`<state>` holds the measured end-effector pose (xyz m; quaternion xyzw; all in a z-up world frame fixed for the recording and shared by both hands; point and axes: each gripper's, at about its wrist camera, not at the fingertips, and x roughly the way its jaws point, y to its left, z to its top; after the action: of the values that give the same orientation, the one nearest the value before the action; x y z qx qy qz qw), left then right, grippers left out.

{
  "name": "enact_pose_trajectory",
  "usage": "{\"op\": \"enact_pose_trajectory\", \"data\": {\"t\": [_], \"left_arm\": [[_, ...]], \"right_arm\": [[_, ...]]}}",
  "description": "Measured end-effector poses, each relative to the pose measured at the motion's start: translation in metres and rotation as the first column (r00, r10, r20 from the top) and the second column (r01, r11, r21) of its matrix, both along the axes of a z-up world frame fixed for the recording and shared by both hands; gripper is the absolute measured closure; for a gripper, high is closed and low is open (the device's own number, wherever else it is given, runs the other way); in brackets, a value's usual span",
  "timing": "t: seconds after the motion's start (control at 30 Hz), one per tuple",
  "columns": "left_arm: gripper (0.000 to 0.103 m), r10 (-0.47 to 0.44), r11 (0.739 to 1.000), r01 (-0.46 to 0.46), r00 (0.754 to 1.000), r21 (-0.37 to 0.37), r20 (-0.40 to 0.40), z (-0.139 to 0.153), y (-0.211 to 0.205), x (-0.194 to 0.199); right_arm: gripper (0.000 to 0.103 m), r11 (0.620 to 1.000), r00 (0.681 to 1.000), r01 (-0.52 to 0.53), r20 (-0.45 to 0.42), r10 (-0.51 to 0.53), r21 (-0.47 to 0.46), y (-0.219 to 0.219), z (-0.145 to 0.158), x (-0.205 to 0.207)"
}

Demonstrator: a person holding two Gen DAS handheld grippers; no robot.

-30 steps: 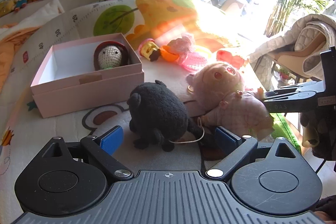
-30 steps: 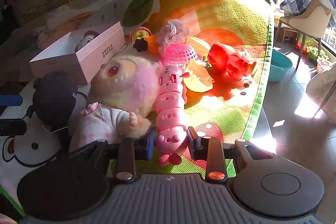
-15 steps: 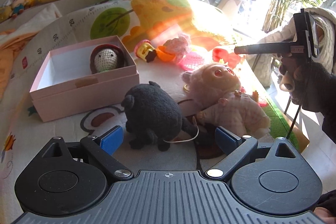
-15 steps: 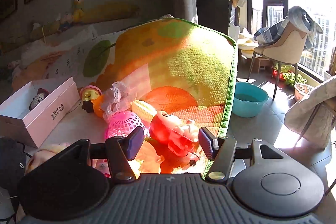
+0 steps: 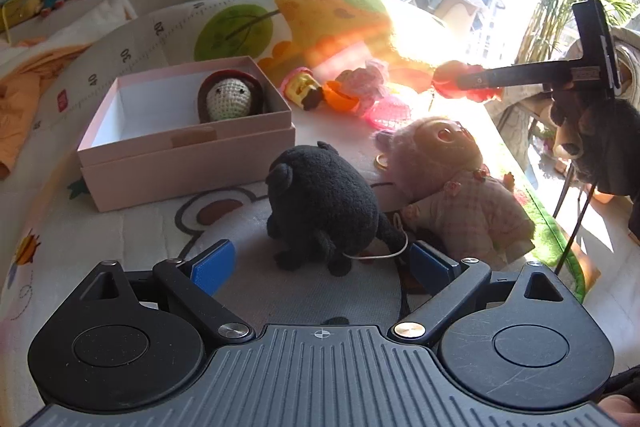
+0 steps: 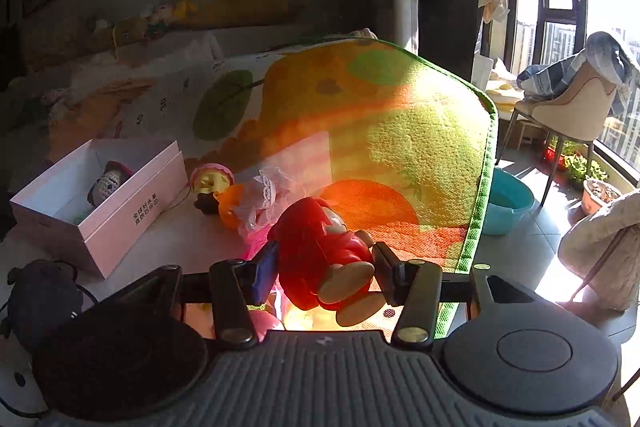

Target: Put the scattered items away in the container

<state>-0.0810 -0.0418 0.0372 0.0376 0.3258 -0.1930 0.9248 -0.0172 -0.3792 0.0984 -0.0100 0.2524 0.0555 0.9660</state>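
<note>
While clamped by right gripper (image 6: 325,263), red plastic figure (image 6: 316,247) goes to ten o'clock — pink box (image 6: 120,211) — lifted clear of lace-trimmed toy; left gripper (image 5: 322,261) wide open, empty.

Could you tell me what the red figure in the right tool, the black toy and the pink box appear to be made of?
Red figure: likely hard plastic; smooth, glossy, with bright highlights. It sits between the right tool's fingers.
Black toy: plush fabric; matte, fuzzy nap, soft rounded outline.
Pink box: probably cardboard; thin straight walls, crisp corners, matte pink outside, white inside.
</note>
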Motion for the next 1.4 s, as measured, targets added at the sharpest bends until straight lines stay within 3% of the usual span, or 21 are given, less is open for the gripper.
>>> {"op": "enact_pose_trajectory", "data": {"t": [0.13,0.33,0.43,0.6,0.67,0.73,0.8,0.9,1.13,1.27,1.4], "left_arm": [[0.006,0.057,0.998,-0.057,0.998,0.035,-0.002,-0.008,0.010,-0.003],[0.006,0.190,0.978,-0.187,0.982,0.095,-0.017,-0.010,0.040,-0.005],[0.006,0.269,0.958,-0.264,0.962,0.112,-0.041,-0.012,0.061,-0.003],[0.006,0.324,0.942,-0.318,0.945,0.102,-0.047,-0.008,0.081,-0.007],[0.006,0.323,0.944,-0.317,0.945,0.092,-0.046,-0.005,0.082,-0.008],[0.006,0.306,0.950,-0.302,0.951,0.083,-0.039,-0.002,0.079,-0.010],[0.005,0.286,0.956,-0.283,0.958,0.077,-0.034,0.001,0.074,-0.011],[0.005,0.247,0.969,-0.245,0.968,0.042,-0.045,0.004,0.068,-0.011],[0.006,0.116,0.987,-0.127,0.987,-0.100,-0.113,0.006,0.050,-0.016],[0.006,0.056,0.996,-0.062,0.993,-0.057,-0.102,0.000,0.027,-0.019],[0.006,0.080,0.997,-0.080,0.995,0.007,-0.065,-0.001,0.019,-0.017]], "right_arm": [[0.053,0.982,0.982,-0.187,0.021,0.187,0.035,0.051,0.016,-0.050],[0.053,0.879,0.876,-0.466,-0.093,0.474,0.099,0.142,-0.014,-0.087],[0.053,0.857,0.849,-0.512,-0.125,0.514,0.049,0.176,-0.032,-0.090],[0.052,0.855,0.881,-0.472,-0.075,0.467,-0.213,0.218,-0.047,-0.103],[0.051,0.843,0.862,-0.506,-0.102,0.496,-0.180,0.221,-0.048,-0.104],[0.049,0.823,0.824,-0.563,-0.121,0.553,-0.076,0.216,-0.047,-0.109],[0.046,0.811,0.807,-0.584,-0.113,0.580,-0.005,0.207,-0.042,-0.111],[0.042,0.829,0.825,-0.557,-0.084,0.558,0.044,0.186,-0.034,-0.113],[0.034,0.958,0.959,-0.281,-0.014,0.282,0.061,0.110,-0.023,-0.109],[0.026,0.991,0.992,-0.123,0.024,0.122,0.049,0.078,-0.024,-0.111],[0.024,0.995,0.999,-0.036,0.029,0.034,0.090,0.053,-0.026,-0.108]]}}
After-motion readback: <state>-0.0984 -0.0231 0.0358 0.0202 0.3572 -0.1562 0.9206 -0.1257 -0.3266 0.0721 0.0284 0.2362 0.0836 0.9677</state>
